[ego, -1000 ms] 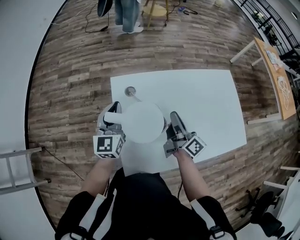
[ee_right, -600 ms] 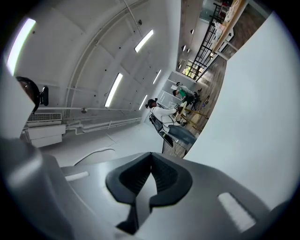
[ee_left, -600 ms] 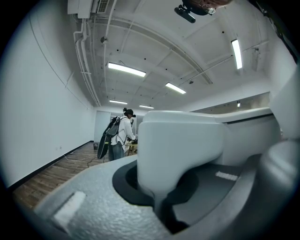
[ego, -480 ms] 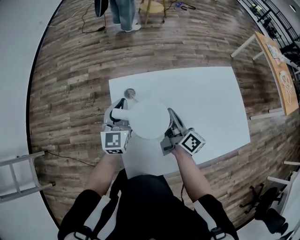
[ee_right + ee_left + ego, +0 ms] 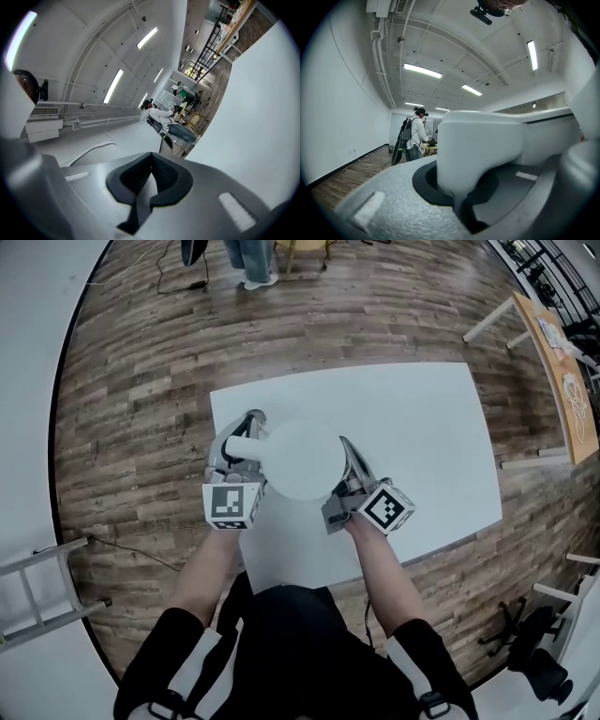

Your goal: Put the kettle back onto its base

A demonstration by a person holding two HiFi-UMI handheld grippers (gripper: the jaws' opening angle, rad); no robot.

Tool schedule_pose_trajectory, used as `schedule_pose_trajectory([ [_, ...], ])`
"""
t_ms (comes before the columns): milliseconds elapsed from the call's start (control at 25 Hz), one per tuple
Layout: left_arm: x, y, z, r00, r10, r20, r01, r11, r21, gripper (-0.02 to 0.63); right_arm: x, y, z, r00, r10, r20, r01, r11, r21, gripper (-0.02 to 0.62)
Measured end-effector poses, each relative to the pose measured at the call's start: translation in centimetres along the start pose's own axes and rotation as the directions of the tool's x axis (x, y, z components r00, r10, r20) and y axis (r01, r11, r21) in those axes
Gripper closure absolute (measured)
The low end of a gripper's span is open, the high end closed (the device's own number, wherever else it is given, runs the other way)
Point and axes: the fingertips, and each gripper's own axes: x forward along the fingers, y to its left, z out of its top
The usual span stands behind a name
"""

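Observation:
In the head view a white kettle (image 5: 300,457) hangs over the white table (image 5: 412,418), seen from above. Its handle (image 5: 246,448) sticks out to the left. My left gripper (image 5: 239,444) is shut on that handle; in the left gripper view the white handle (image 5: 478,154) fills the space between the jaws of the left gripper (image 5: 463,211). My right gripper (image 5: 345,452) lies against the kettle's right side, shut and empty. In the right gripper view the right gripper (image 5: 140,199) has its pads together. A small round grey disc (image 5: 254,415) peeks out just beyond the left gripper; no more of the base shows.
The table's near edge runs close in front of my arms. A wooden-topped table (image 5: 555,334) stands at the far right, a ladder-like frame (image 5: 37,587) at the left, and a person's legs (image 5: 248,263) and cables on the wooden floor beyond the table.
Both grippers and the kettle have moved away from me and a little left, toward the grey disc, which the left gripper now half covers.

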Motion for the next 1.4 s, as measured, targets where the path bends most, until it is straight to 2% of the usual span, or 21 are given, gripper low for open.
schedule_pose_trajectory([
  [160,0.7,-0.5,-0.7,0.999,-0.036,-0.005,0.036,0.999,0.000,0.607,0.3,-1.0,0.3,1.000,-0.023,-0.001,0.023,1.000,0.002,0.603],
  [480,1.1,-0.4,-1.2,0.998,-0.068,0.002,0.068,0.998,0.008,0.606,0.6,-1.2,-0.2,1.000,0.012,-0.009,-0.011,1.000,0.018,0.594],
  [880,0.7,0.0,-2.1,0.998,-0.069,-0.007,0.069,0.997,-0.030,0.606,0.6,-0.4,-0.6,0.999,0.046,-0.023,-0.046,0.999,-0.008,0.594],
  [1400,0.7,-0.6,-3.0,0.997,-0.082,-0.008,0.082,0.997,-0.008,0.606,0.1,-1.4,-0.7,1.000,0.021,-0.005,-0.021,1.000,-0.009,0.594],
])
